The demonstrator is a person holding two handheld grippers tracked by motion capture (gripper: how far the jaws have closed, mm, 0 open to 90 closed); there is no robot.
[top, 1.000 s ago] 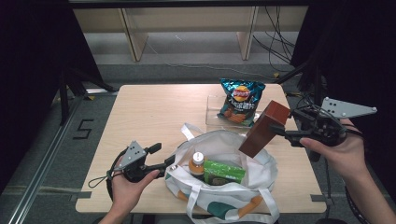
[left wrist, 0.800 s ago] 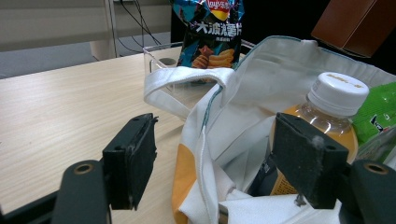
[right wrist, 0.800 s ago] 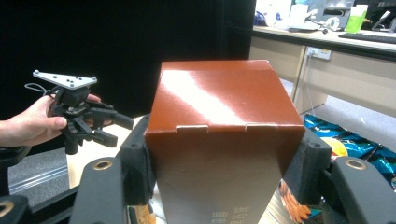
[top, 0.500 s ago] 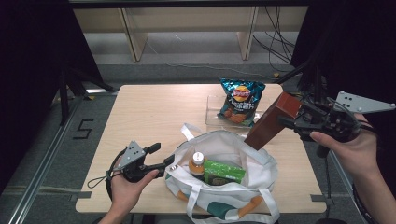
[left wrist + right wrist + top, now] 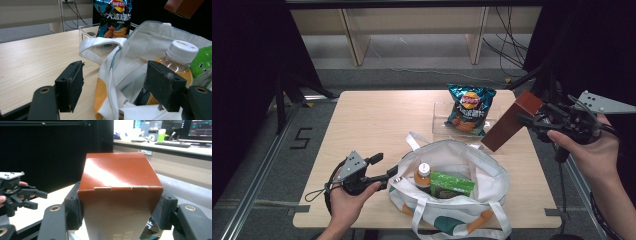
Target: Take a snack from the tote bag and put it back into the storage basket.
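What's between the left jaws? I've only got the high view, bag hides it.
Observer: The white bag rim runs between the left gripper pads; they stand apart from it.
Operator: Bottle cap?
Observer: On. White cap, sealed on the bottle.
Operator: Right side grip solid?
Observer: The right gripper pads press both sides of the brown box; closed flap faces the camera.

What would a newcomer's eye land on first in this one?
Probably the brown box, clamped tilted in the right gripper above the table's right side. Next, the white tote bag at the near edge, holding a bottle and a green packet, the left gripper at its rim.
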